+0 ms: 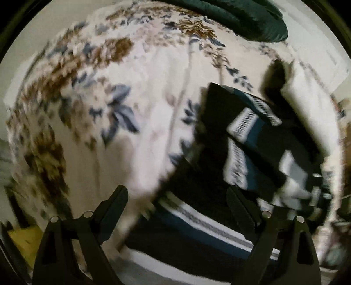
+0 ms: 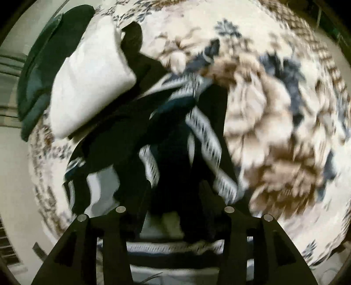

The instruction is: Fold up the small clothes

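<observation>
A dark garment (image 1: 252,153) with white patterned stripes and teal bands lies crumpled on a floral bedspread (image 1: 142,105). In the left wrist view, my left gripper (image 1: 175,193) hangs open and wide above the garment's near edge, with one finger over the bedspread and the other over the dark cloth. In the right wrist view the garment (image 2: 206,140) is bunched up right under my right gripper (image 2: 174,188). Its jaws stand partly apart with dark folds between them. Blur and dark cloth hide whether the pads press on it.
A white folded cloth or pillow (image 2: 87,87) lies beside the garment, also seen in the left wrist view (image 1: 307,109). A dark green cushion (image 1: 241,17) sits at the bed's far side (image 2: 37,87). The floral bedspread (image 2: 274,109) stretches out to the right.
</observation>
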Demonstrator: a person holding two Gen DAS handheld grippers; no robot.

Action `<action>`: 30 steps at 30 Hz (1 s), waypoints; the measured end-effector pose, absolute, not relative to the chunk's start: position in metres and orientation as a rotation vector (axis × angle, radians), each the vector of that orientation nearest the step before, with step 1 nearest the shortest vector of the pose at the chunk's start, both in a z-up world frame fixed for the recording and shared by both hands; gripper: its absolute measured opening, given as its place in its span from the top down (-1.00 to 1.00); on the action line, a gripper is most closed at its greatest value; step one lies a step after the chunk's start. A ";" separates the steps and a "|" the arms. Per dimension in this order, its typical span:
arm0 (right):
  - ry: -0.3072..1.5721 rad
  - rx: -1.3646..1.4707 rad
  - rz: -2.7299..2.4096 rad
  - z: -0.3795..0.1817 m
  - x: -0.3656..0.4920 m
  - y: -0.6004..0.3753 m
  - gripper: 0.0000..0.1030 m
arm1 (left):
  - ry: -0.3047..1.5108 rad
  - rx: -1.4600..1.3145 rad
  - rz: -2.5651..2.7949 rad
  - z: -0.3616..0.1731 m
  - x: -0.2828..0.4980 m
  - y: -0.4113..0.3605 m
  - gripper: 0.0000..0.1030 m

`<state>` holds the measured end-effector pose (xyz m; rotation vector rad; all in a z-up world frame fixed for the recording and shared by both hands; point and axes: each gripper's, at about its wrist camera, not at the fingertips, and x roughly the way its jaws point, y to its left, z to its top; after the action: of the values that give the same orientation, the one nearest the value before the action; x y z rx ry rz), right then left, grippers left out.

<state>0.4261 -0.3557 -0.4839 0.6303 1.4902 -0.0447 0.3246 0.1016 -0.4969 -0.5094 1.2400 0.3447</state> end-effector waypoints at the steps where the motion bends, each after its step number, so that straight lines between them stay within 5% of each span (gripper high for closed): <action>1: 1.503 0.667 -0.038 -0.489 0.417 -0.356 0.08 | 1.240 -0.567 0.319 -0.495 0.322 0.099 -0.77; 8: 1.491 0.908 -0.044 -0.531 0.392 -0.363 0.08 | 1.169 -0.884 0.163 -0.511 0.342 0.095 -0.74; 10: 1.439 0.972 -0.043 -0.538 0.395 -0.367 0.08 | 1.152 -0.915 0.180 -0.522 0.354 0.098 -0.60; 11: 1.427 0.985 -0.055 -0.541 0.396 -0.368 0.08 | 1.152 -0.936 0.189 -0.531 0.361 0.100 -0.23; 12: 1.409 1.007 -0.067 -0.544 0.399 -0.368 0.11 | 1.159 -0.950 0.200 -0.539 0.367 0.102 0.36; 13: 1.396 1.024 -0.084 -0.547 0.400 -0.368 0.22 | 1.168 -0.956 0.214 -0.544 0.370 0.103 0.58; 14: 1.388 1.031 -0.094 -0.548 0.402 -0.367 0.70 | 1.167 -0.959 0.216 -0.548 0.372 0.104 0.71; 17: 1.363 1.000 -0.105 -0.537 0.403 -0.366 0.92 | 1.134 -0.928 0.224 -0.539 0.367 0.105 0.79; 25: 1.410 0.810 -0.129 -0.494 0.392 -0.380 0.94 | 1.164 -0.777 0.206 -0.524 0.334 0.098 0.79; 28: 1.593 0.710 -0.136 -0.518 0.394 -0.377 0.87 | 1.248 -0.742 0.197 -0.544 0.328 0.093 0.72; 30: 1.603 0.690 -0.135 -0.518 0.394 -0.380 0.57 | 1.264 -0.725 0.193 -0.545 0.325 0.093 0.68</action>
<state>0.3941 -0.3798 -0.5177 0.6896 1.6035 -0.1351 0.3248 0.0930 -0.5450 -0.7246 1.2643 0.1929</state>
